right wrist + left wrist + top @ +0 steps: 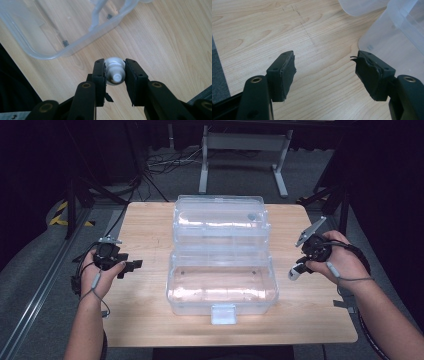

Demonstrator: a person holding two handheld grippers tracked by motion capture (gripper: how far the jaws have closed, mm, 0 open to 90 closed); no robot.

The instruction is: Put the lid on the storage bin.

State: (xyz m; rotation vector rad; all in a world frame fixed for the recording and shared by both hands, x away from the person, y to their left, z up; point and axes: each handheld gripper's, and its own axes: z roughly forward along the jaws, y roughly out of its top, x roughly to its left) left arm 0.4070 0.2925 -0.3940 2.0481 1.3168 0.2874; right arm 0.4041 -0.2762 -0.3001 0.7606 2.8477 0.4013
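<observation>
Looking into the clear box at mid-table, I see its lid thrown back and nothing in the tub. My right gripper is clamped on a small white tube, held over bare wood just right of the box. My left gripper hangs with jaws apart over open table left of it.
</observation>
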